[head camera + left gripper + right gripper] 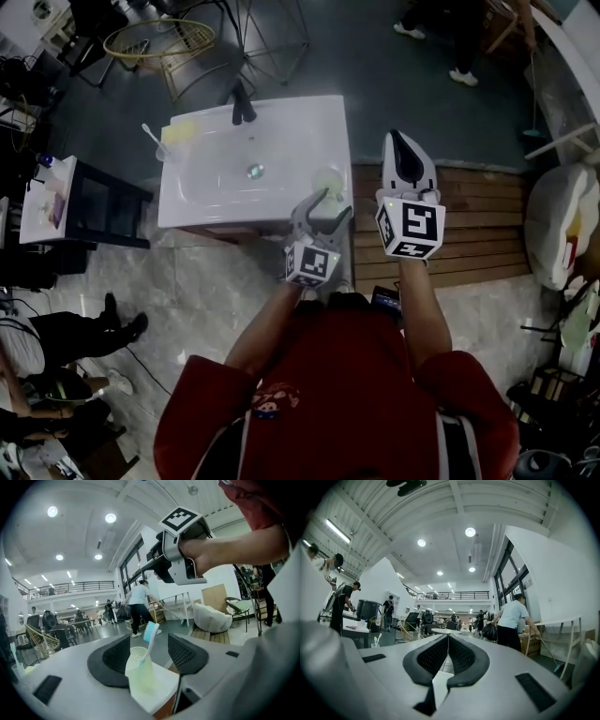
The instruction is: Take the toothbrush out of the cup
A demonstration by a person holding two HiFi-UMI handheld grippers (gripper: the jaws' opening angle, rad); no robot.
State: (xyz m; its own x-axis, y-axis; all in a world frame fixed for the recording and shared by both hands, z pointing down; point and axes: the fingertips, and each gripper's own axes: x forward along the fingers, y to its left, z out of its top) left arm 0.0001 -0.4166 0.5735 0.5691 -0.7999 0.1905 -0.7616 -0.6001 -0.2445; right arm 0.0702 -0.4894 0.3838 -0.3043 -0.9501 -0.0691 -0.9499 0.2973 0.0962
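Observation:
A pale green cup [327,178] stands on the front right corner of the white sink [216,202]. In the left gripper view the cup [140,674] holds a toothbrush [151,632] with a light blue head, leaning to the right. My left gripper [336,202] is open, and the cup sits between its black pads [112,660] with a gap on each side. My right gripper [397,137] hovers to the right of the sink over the wooden deck, jaws pressed together with nothing in them [448,637]. It also shows above the cup in the left gripper view [143,569].
A black faucet [243,108] stands at the sink's back edge. A second cup with a toothbrush [165,148] sits at its back left. A wooden deck [469,216] lies to the right, a black side table [94,202] to the left, and a white beanbag [553,225] far right.

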